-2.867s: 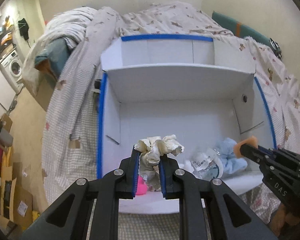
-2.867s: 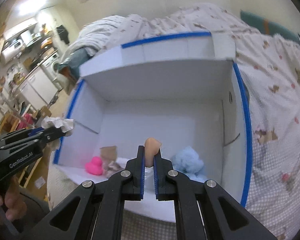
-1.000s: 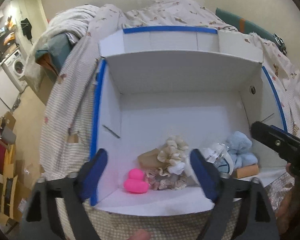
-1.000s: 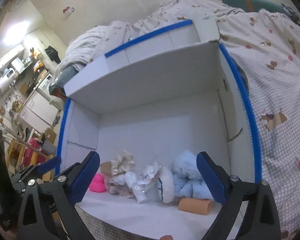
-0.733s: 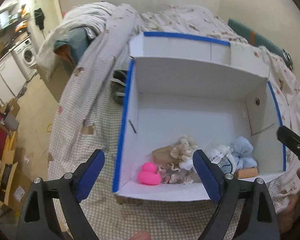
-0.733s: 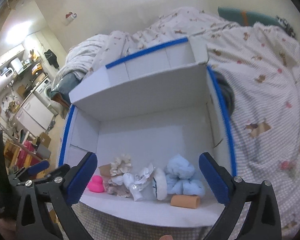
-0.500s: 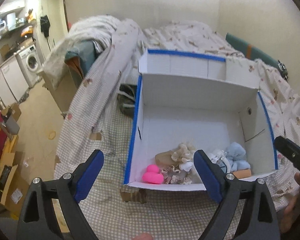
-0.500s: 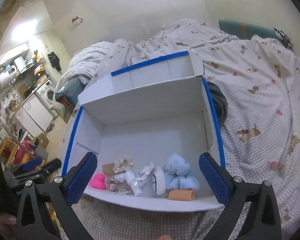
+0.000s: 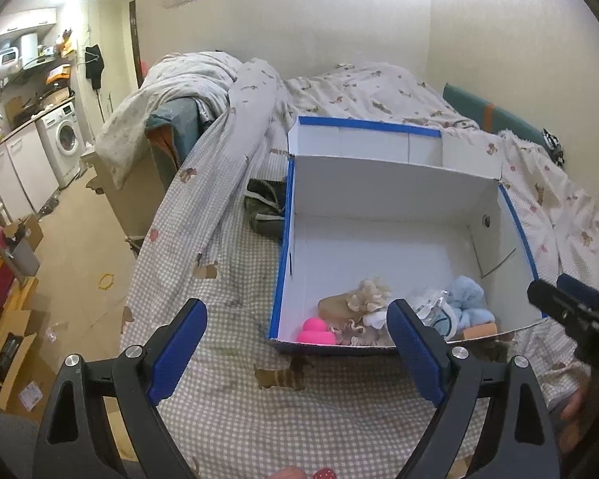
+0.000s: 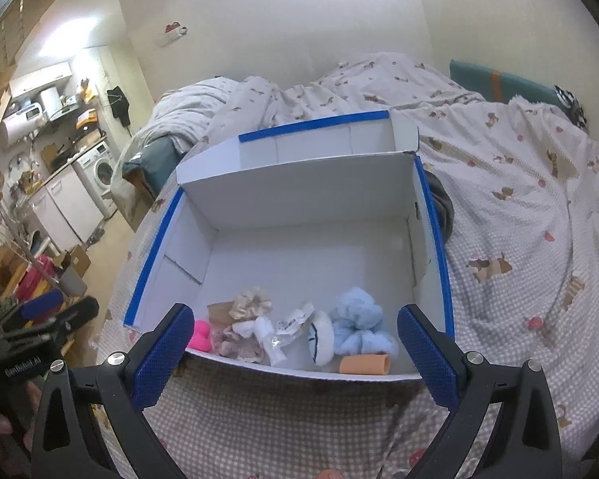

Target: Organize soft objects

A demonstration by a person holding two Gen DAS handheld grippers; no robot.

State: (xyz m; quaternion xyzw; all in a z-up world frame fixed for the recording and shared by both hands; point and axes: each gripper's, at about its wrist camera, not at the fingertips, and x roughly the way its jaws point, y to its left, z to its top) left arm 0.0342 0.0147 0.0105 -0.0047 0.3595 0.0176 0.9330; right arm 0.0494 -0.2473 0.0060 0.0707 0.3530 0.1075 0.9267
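White box [image 10: 299, 199] on the bed [image 10: 519, 207] holds everything; with left gripper [image 9: 295, 343] and right gripper [image 10: 295, 343] jaws wide and empty, scan bedding for strays.

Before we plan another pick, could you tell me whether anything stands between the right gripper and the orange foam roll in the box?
Only the box's low front wall. The orange foam roll lies just behind it, uncovered, and the open right gripper can come from above.

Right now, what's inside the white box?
The box holds a pink duck, cream scrunchie, blue fluffy cloth and orange roll, bunched along its near wall. Anything beneath them is hidden.
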